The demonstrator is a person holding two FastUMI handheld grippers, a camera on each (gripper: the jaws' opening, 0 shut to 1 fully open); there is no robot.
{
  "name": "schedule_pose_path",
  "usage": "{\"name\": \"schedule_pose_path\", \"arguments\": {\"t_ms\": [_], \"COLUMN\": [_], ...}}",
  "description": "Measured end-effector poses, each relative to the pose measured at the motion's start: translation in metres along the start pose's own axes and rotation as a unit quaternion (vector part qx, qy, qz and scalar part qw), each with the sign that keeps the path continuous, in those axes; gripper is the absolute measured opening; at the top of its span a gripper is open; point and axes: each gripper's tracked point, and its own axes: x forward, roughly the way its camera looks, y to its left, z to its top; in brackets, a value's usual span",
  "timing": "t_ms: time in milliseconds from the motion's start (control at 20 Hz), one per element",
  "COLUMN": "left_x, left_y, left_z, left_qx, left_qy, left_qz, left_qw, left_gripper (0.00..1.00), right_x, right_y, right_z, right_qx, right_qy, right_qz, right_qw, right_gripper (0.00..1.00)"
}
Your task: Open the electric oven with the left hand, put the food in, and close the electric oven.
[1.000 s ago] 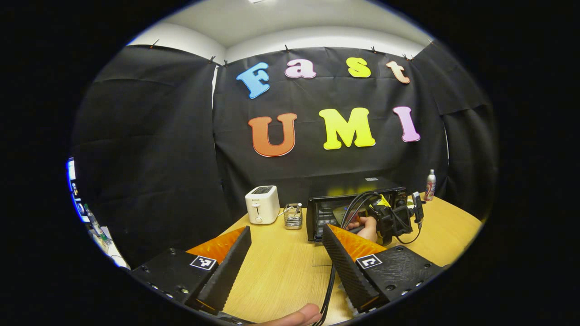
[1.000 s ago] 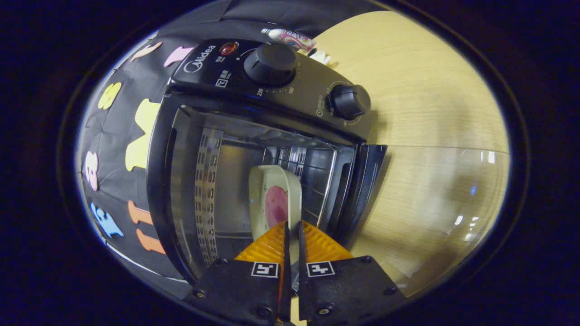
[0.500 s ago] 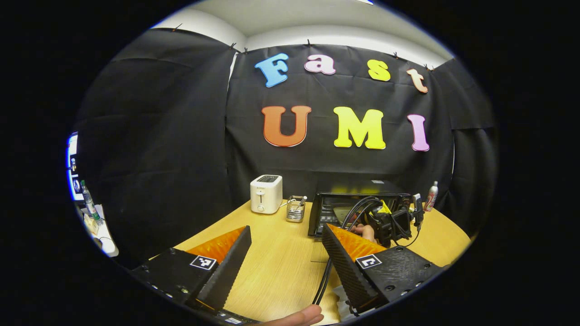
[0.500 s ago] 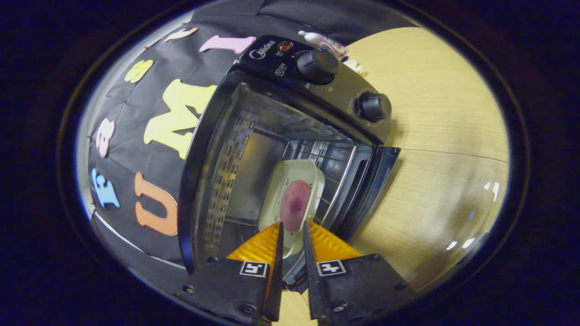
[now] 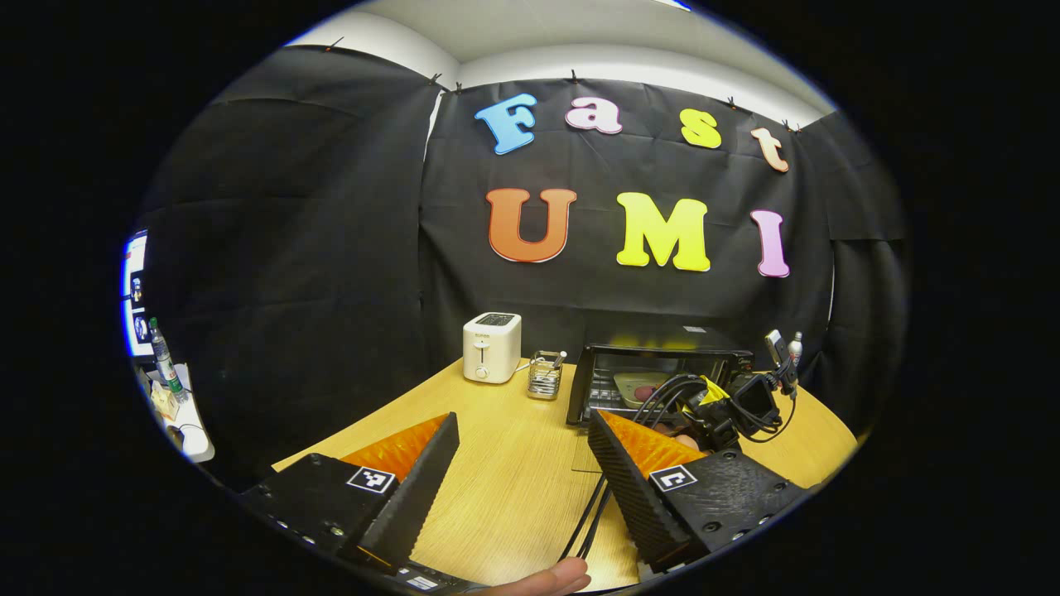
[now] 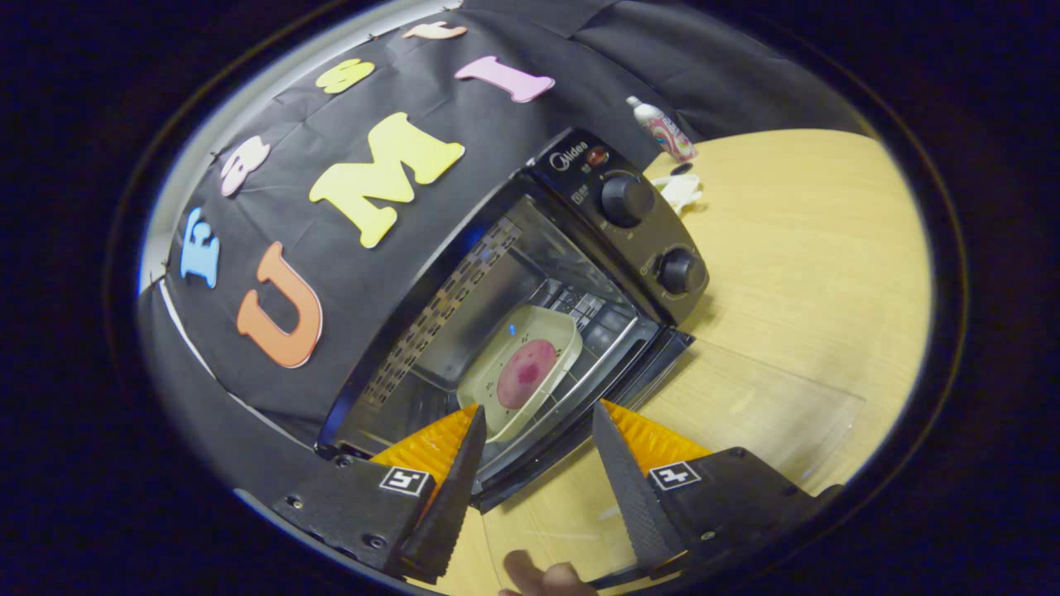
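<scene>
The black electric oven [image 6: 580,178] stands open, its glass door [image 6: 745,414] lying flat on the table. Inside, on the rack, rests a pale tray [image 6: 556,331] holding a round pink piece of food [image 6: 526,372]. My right gripper [image 6: 538,411] is open just in front of the oven mouth, the tray's near edge lying beyond its fingertips, apart from them. My left gripper [image 5: 522,420] is open over the table with nothing between its fingers, well back from the oven [image 5: 654,372]. The right gripper's body [image 5: 737,406] with its cables shows before the oven.
A white toaster [image 5: 492,358] and a small wire holder [image 5: 545,374] stand left of the oven on the wooden table [image 5: 513,480]. A bottle [image 6: 662,128] and a white object [image 6: 683,190] sit behind the oven's knob side. A fingertip [image 6: 546,575] shows at the bottom edge.
My right gripper has opened, let go of the tray and drawn back out of the oven. The tray stays on the rack. The left gripper barely shifted.
</scene>
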Motion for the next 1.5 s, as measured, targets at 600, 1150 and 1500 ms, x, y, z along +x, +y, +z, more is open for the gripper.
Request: {"name": "schedule_pose_path", "arguments": {"t_ms": [600, 1150, 1500], "left_x": [0.011, 0.034, 0.043], "left_y": [0.008, -0.066, -0.128], "left_z": [-0.034, -0.137, -0.184], "left_qx": [0.008, 0.009, 0.030], "left_qy": [0.023, 0.161, 0.230], "left_qz": [0.015, -0.070, -0.135], "left_qw": [1.000, 0.984, 0.963], "left_gripper": [0.95, 0.96, 0.96], "right_x": [-0.067, -0.154, -0.202], "right_y": [0.010, 0.010, 0.004], "right_z": [0.062, 0.141, 0.204], "right_qx": [-0.269, -0.378, -0.375], "right_qy": [-0.030, -0.101, -0.187], "right_qz": [0.061, 0.126, 0.139], "right_qw": [0.961, 0.911, 0.897], "right_gripper": [0.95, 0.96, 0.96]}}
